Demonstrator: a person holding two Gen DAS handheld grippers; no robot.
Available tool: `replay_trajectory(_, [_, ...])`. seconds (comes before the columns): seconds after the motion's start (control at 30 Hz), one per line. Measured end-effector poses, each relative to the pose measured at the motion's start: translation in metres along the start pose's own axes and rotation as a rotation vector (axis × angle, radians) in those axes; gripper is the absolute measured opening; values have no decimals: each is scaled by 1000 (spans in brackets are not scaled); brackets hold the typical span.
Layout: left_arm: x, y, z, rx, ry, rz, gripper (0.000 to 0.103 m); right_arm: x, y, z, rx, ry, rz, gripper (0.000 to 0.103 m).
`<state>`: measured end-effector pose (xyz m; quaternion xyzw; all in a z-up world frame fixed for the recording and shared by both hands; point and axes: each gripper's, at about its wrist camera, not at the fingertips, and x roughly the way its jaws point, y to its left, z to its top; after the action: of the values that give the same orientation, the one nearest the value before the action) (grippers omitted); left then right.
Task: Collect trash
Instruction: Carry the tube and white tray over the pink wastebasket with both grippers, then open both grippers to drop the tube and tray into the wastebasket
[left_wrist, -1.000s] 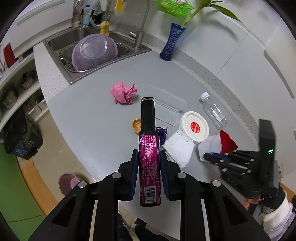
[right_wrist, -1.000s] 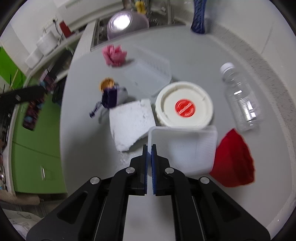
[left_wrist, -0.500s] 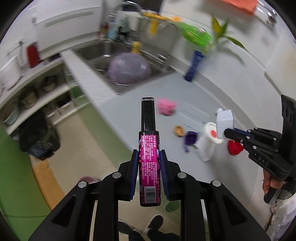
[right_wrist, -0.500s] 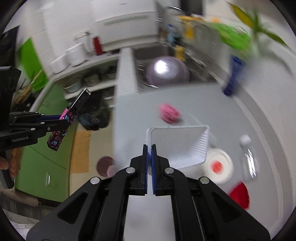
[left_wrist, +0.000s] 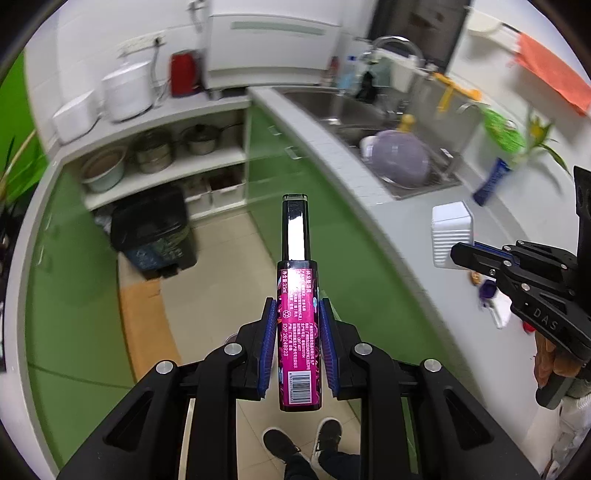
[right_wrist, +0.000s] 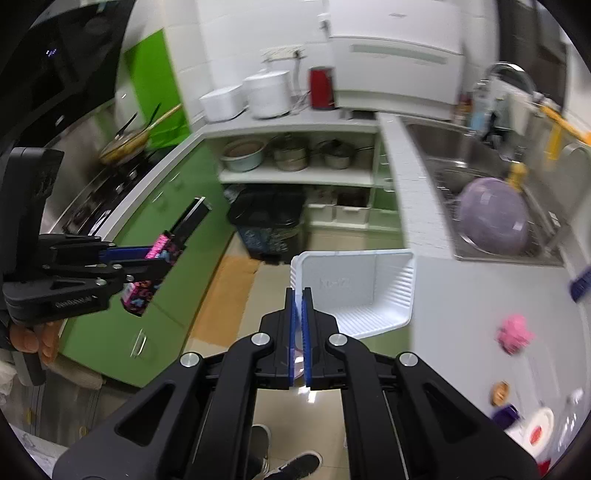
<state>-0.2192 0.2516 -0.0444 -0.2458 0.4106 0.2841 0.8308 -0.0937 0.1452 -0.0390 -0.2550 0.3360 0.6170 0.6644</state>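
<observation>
My left gripper (left_wrist: 298, 314) is shut on a pink and black tube (left_wrist: 297, 295) and holds it in the air over the kitchen floor; it also shows in the right wrist view (right_wrist: 162, 254). My right gripper (right_wrist: 302, 299) is shut on the rim of a white plastic tray (right_wrist: 365, 288), held in the air beside the counter; the tray also shows in the left wrist view (left_wrist: 451, 236). A black trash bin (left_wrist: 151, 229) stands on the floor by the shelves, ahead of both grippers (right_wrist: 269, 221).
On the grey counter (right_wrist: 461, 295) lie a pink crumpled paper (right_wrist: 514, 332), a purple wrapper (right_wrist: 506, 413), a round white lid (right_wrist: 537, 428) and a clear bottle (right_wrist: 570, 417). A sink (right_wrist: 491, 206) holds a purple bowl. Green cabinets line both sides.
Both grippers have swung away from the counter toward the floor and the black bin, carrying the tube and the white tray. The counter trash now lies off to the right.
</observation>
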Motion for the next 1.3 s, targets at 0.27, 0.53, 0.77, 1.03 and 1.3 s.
replay_trajectory(0.27, [86,50,-29,-95,73,3,23,113,25,-14,-60,124,77,3])
replay_trajectory(0.53, [256,110,-110,-157,143,-14,23,264,15,-112,-22,203,83,3])
replay_trajectory(0.77, [393,151,-176,-215,181,-3,24,375,-13,-200,0,240,77,3])
replay_trajectory(1.03, [453,179,-201,-282,163,0,98,436,-25,-234,-14,265,84,3])
replay_trajectory(1.3, [436,207,-201,-358,125,15,98,465,0,-226,-61,299,148,3])
